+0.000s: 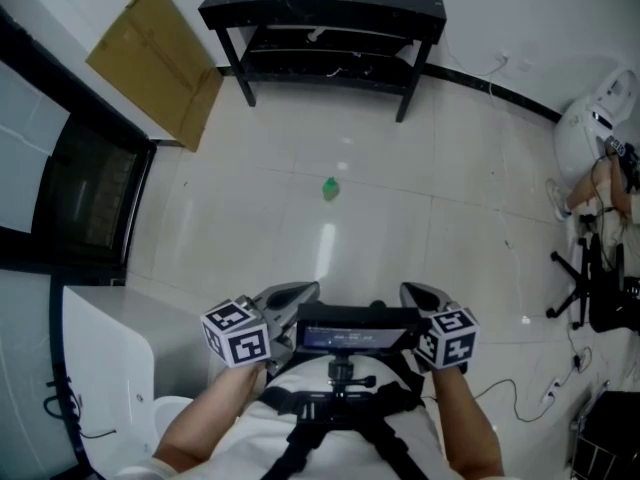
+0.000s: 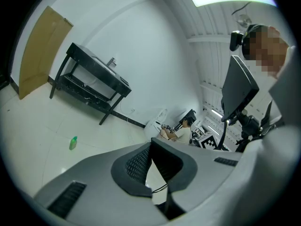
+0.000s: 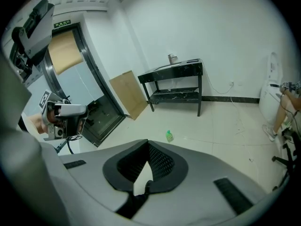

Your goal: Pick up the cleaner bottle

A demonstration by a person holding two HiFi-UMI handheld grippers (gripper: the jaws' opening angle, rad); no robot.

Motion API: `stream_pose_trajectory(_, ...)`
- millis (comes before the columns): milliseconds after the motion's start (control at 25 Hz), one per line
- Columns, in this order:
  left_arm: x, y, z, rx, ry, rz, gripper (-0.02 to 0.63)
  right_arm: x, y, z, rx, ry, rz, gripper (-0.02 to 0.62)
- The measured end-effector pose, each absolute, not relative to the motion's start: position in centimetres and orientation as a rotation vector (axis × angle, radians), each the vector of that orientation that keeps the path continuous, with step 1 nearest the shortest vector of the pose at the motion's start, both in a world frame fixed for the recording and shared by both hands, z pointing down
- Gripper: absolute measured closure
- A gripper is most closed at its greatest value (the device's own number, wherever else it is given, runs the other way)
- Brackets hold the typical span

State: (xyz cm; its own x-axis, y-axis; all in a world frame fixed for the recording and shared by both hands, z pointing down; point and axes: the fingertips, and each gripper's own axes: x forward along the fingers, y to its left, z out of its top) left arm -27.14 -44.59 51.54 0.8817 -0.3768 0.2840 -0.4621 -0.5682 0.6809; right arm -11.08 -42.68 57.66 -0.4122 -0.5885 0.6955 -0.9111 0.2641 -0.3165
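Cleaner bottle (image 1: 330,189), small and green, stood upright on the pale tiled floor (image 1: 250,218), out in the open, well apart from both grippers and in front of a black table (image 1: 325,13) that stood against the far wall. At the far left a brown cardboard sheet (image 1: 158,63) leaned on the wall, next to a dark glass door (image 1: 85,198). The left gripper (image 1: 305,293) was held low, close to the person's body; its own view showed the jaws pressed together at the tips with nothing between them, and the bottle (image 2: 73,143) lay far off to the left of them. A chest-mounted screen (image 1: 350,336) sat between the two grippers. The right gripper (image 1: 412,294) was held level with the left, its jaws likewise closed tip to tip and empty, with the bottle (image 3: 169,136) on the floor just above them in that view. At the far right a seated person (image 1: 600,188) was beside a white appliance (image 1: 590,128).
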Motion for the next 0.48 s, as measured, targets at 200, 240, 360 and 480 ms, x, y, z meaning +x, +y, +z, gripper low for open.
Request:
stream_pose_trajectory(200,-28.0,-44.7,51.9,2.237,-0.567,0.151,0.615,-11.5,-43.1,58.0,1.383,-2.072,0.983,0.592)
stream_pose_trajectory(240,-28.2,-44.6,52.0,2.237,-0.560,0.153,0.615,-11.6,-43.2,58.0,1.387,-2.069,0.979,0.592)
stream_pose_trajectory(360,-29.0,-44.6,52.3,2.239,-0.543,0.162,0.615,-12.1,-43.6,58.1,1.403,-2.062,0.969,0.592)
stream_pose_trajectory(480,-29.9,-44.7,52.6,2.237,-0.530,0.169,0.615,-12.8,-44.0,58.1,1.422,-2.057,0.967,0.592)
